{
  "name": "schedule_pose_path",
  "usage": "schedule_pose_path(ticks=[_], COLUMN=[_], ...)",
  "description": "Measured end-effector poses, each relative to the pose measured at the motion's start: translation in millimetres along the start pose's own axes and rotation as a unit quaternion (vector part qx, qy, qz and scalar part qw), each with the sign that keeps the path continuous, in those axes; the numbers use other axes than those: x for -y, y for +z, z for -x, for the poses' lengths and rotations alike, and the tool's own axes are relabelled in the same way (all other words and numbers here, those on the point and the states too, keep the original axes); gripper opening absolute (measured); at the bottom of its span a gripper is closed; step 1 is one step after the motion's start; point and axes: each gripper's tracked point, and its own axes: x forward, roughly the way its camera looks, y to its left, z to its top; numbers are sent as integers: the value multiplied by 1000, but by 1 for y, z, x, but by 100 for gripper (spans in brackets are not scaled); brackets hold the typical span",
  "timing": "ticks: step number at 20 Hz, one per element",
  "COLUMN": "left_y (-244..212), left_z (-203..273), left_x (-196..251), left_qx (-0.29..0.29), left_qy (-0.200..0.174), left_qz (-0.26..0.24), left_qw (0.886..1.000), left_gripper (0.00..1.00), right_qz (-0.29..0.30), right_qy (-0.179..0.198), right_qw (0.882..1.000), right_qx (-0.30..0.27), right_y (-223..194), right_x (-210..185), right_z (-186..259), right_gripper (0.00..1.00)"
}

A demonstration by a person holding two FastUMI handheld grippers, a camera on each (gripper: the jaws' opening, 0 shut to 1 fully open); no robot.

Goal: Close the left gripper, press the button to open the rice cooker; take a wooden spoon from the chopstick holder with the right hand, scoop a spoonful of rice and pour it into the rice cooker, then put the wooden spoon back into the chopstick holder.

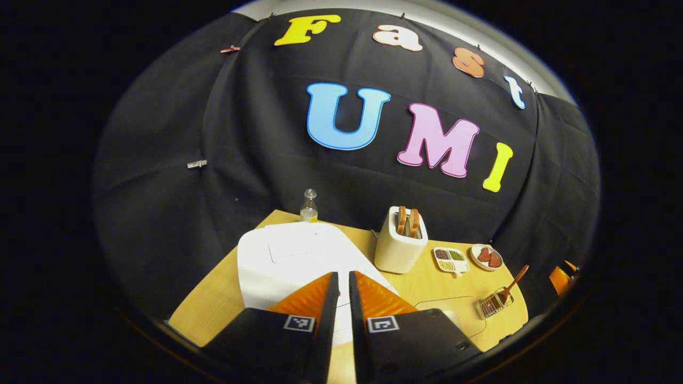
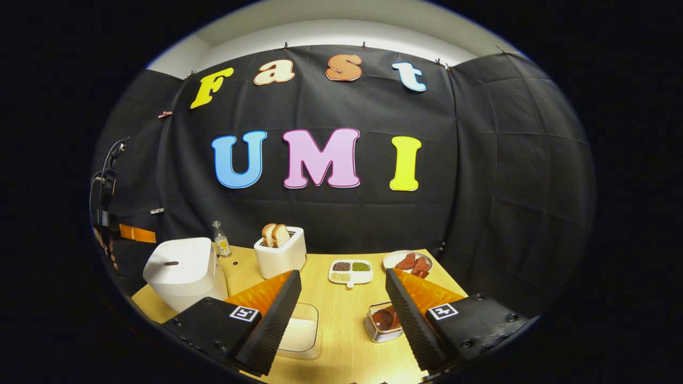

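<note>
The task has barely begun — the rice cooker (image 2: pixel 184 272) sits at the counter's (image 2: pixel 347 325) left end with its lid down, and the wooden spoon (image 1: pixel 513 282) stands in the chopstick holder (image 1: pixel 495 303). The left tongs (image 1: pixel 343 282) hover above the cooker, nearly pressed together, holding nothing. The right tongs (image 2: pixel 341 290) are spread wide — empty, above the rice container (image 2: pixel 300 333).

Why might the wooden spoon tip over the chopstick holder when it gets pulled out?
The wooden spoon leans slanted out of the small wire chopstick holder, so a sideways pull could probably drag or tip that light-looking holder. The spoon itself looks stiff, so it likely won't bend.
</note>
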Motion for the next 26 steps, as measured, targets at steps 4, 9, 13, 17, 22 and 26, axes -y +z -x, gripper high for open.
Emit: schedule_pose_path(ticks=[4, 9, 13, 17, 22, 26], left_y=[-20, -38, -52, -56, -62, -50], left_z=[-28, -55, -65, -67, -70, -66], left_x=[-11, -24, -24, -24, -23, -22], left_qx=[-33, -63, -79, -85, -88, -73], left_qy=[-1, 10, 12, 23, 40, 48], left_qz=[10, 16, 13, -3, -11, -33], left_qw=[999, 998, 997, 996, 995, 996], left_gripper=[7, 6, 7, 7, 7, 7], right_qz=[-9, -16, -23, -28, -42, -57], right_qy=[-18, -42, -57, -69, -88, -102], right_qw=[1000, 999, 998, 997, 995, 992], right_qx=[-6, -14, -18, -22, -23, -48], right_y=[-7, -14, -18, -23, -28, -43], right_x=[17, 35, 45, 52, 63, 74], right_z=[9, 20, 28, 33, 41, 49], right_gripper=[99, 99, 99, 99, 99, 99])
